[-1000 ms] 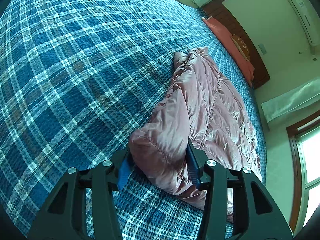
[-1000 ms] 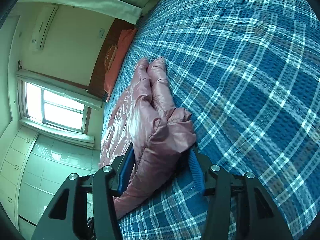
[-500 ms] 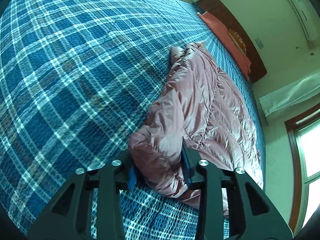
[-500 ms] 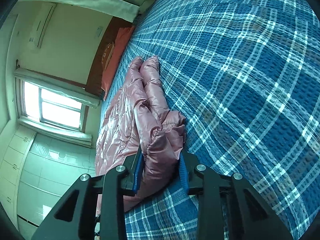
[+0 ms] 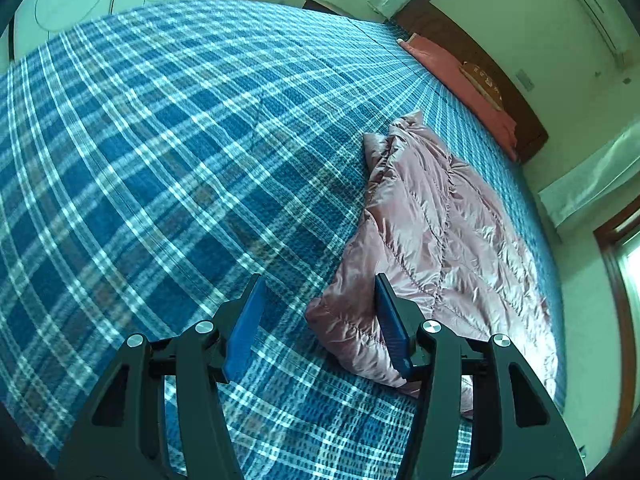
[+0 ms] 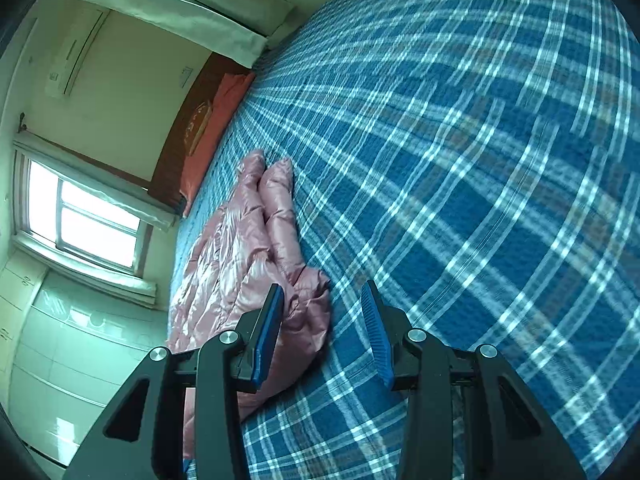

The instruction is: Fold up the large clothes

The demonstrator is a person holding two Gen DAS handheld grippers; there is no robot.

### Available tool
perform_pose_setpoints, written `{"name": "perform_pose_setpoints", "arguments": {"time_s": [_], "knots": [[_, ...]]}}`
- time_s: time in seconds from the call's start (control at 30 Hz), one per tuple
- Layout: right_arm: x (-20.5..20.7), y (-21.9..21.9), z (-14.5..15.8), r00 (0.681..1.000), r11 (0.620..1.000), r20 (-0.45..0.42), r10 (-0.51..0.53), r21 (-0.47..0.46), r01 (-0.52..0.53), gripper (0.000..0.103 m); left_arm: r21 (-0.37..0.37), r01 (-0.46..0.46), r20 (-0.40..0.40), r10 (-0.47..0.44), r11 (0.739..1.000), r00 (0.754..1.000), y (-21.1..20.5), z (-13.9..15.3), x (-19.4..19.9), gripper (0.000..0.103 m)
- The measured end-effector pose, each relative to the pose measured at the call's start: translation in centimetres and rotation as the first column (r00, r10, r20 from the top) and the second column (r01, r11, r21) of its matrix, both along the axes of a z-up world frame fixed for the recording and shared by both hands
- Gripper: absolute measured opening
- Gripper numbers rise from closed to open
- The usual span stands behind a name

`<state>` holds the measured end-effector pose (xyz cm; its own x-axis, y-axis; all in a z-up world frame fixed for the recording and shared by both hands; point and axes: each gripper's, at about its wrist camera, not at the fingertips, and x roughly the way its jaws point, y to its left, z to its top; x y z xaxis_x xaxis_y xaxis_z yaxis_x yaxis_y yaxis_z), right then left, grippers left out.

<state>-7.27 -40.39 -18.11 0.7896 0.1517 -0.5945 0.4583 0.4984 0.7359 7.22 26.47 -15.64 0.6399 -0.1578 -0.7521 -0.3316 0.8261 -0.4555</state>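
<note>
A pink quilted down jacket (image 5: 440,232) lies folded lengthwise on the blue plaid bedspread (image 5: 160,140). My left gripper (image 5: 319,280) hovers just above the jacket's near corner. Its jaws are opening, and the blue pads (image 5: 244,332) stand apart from the fabric. In the right wrist view the same jacket (image 6: 240,248) stretches away toward the headboard, both sleeves side by side at its far end. My right gripper (image 6: 321,288) hangs over the jacket's other near corner. Its jaws are opening too, with the corner seen between them but not pinched.
An orange pillow (image 5: 460,72) lies against the dark wooden headboard (image 5: 484,60) at the bed's far end. Beside the jacket's side of the bed are a bright window (image 6: 92,220) and pale cupboards (image 6: 60,340). Bare plaid bedspread (image 6: 480,160) spreads wide on the jacket's other side.
Both grippers first tightened on the jacket's near corners, then let go, spread their jaws and lifted back. The released corners now rest on the bed.
</note>
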Motion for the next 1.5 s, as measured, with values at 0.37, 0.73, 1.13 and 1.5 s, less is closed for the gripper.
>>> {"name": "perform_pose_setpoints", "arguments": {"time_s": [0.37, 0.73, 1.13, 1.5], "knots": [[2.6, 2.6, 6.0, 0.998, 0.962, -0.037, 0.056, -0.266, -0.064, 0.041, 0.264, -0.009, 0.095, -0.017, 0.965, 0.995, -1.9, 5.8, -0.8, 0.054], [12.3, 16.1, 8.0, 0.912, 0.782, -0.140, 0.386, -0.476, -0.404, 0.041, 0.414, 0.230, 0.031, -0.266, 0.881, 0.963, -13.9, 5.3, 3.4, 0.054], [19.8, 25.9, 2.4, 0.802, 0.512, -0.386, 0.456, -0.623, -0.591, 0.041, 0.603, 0.308, -0.112, -0.304, 0.736, 0.946, -21.5, -0.5, 8.1, 0.054], [22.3, 24.9, 4.9, 0.820, 0.546, -0.352, 0.451, -0.618, -0.566, 0.041, 0.638, 0.286, -0.064, -0.321, 0.715, 0.945, -22.3, 2.1, 9.1, 0.051]]}}
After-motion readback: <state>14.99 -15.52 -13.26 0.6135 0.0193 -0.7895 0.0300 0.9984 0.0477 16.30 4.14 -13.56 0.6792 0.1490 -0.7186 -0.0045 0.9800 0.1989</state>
